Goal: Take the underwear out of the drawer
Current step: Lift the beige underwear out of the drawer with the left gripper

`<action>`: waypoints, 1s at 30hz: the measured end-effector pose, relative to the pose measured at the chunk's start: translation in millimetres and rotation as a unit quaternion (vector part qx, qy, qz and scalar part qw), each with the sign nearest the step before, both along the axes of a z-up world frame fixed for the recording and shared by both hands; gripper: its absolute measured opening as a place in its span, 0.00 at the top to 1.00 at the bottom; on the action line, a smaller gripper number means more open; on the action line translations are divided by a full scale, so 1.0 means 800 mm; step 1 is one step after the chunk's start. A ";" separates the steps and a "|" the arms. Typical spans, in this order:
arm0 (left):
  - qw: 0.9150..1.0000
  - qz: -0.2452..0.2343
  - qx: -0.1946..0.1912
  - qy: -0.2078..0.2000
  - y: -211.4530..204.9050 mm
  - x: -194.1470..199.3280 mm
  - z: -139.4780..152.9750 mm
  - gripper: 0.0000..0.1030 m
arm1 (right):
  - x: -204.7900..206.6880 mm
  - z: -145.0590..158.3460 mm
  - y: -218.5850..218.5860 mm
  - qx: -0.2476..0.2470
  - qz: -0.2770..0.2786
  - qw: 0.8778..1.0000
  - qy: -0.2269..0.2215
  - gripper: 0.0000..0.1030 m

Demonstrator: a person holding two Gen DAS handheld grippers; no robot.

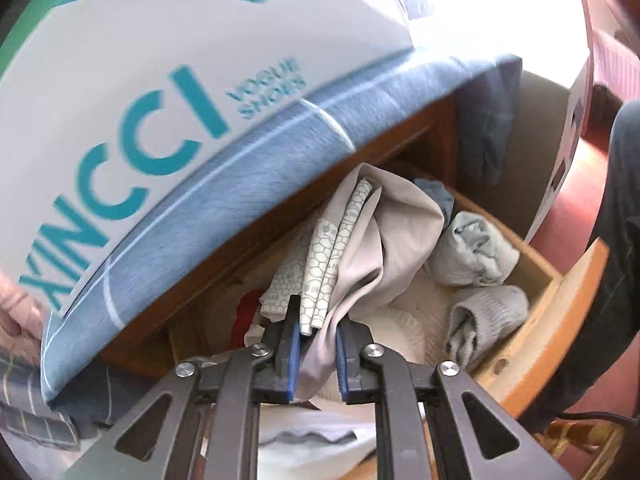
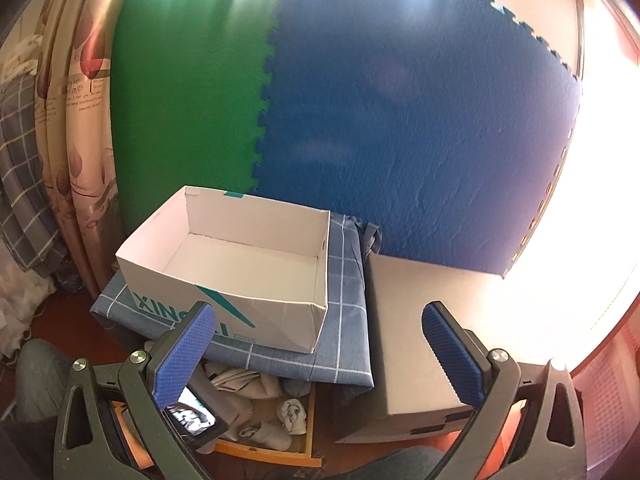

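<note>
Left tool [image 1: 316,354] clamps beige, hex-print folded underwear [image 1: 360,240] at the hem, lifting it clear of wooden drawer [image 1: 560,304] below; right tool [image 2: 320,352] gapes empty, w/ white cardboard shoebox [image 2: 228,276] ahead, prob. the drop spot.

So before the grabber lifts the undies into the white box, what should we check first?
1. Left gripper shut on the grey underwear: ok.
2. Only one garment pinched: not ok, a patterned cloth sits between the pads too.
3. Underwear clear of the drawer: cannot tell.
4. White box open and empty: ok.
5. Right gripper open, holding nothing: ok.
</note>
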State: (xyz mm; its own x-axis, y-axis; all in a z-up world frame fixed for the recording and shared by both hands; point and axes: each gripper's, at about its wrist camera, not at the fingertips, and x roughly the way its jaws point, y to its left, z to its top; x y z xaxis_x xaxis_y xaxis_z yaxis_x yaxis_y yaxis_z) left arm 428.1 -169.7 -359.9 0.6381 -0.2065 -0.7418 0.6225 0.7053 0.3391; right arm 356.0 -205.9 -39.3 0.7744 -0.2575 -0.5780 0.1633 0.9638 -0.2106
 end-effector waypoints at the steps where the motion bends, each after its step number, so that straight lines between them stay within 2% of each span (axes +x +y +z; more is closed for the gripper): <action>1: 1.000 0.001 -0.006 -0.002 0.005 -0.004 0.003 0.86 | 0.001 0.001 0.003 -0.003 0.001 1.000 0.002 0.01; 7: 0.998 0.019 -0.059 0.000 0.037 -0.023 0.027 0.86 | 0.000 0.007 0.017 -0.028 0.001 1.000 -0.003 0.01; 11: 0.997 0.024 -0.070 -0.004 0.053 -0.029 0.038 0.86 | 0.000 0.008 0.025 -0.034 0.006 0.999 -0.003 0.01; 16: 0.999 0.011 -0.038 0.012 0.045 -0.021 0.029 0.86 | 0.001 0.002 0.030 -0.038 0.009 0.999 0.005 0.01; 19: 1.000 0.001 -0.017 0.007 0.031 -0.022 0.017 0.86 | 0.000 -0.004 0.029 -0.032 0.013 0.999 0.010 0.01; 23: 1.000 0.001 -0.014 0.005 0.029 -0.025 0.015 0.86 | -0.001 -0.013 0.019 -0.028 0.004 1.000 0.013 0.01; 27: 1.000 0.006 -0.021 -0.001 0.041 -0.031 0.033 0.86 | -0.002 -0.017 0.002 -0.036 -0.018 0.999 0.003 0.01; 30: 1.000 0.014 -0.011 0.001 0.046 -0.034 0.026 0.86 | -0.002 -0.022 -0.011 -0.050 -0.039 0.998 -0.009 0.01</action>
State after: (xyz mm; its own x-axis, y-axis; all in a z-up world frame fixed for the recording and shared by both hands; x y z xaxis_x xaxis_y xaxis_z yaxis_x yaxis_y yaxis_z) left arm 401.1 -133.0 -338.7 0.6427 -0.2045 -0.7384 0.6031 0.7293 0.3230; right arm 354.7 -214.4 -57.2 0.7593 -0.3727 -0.5334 0.2410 0.9225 -0.3014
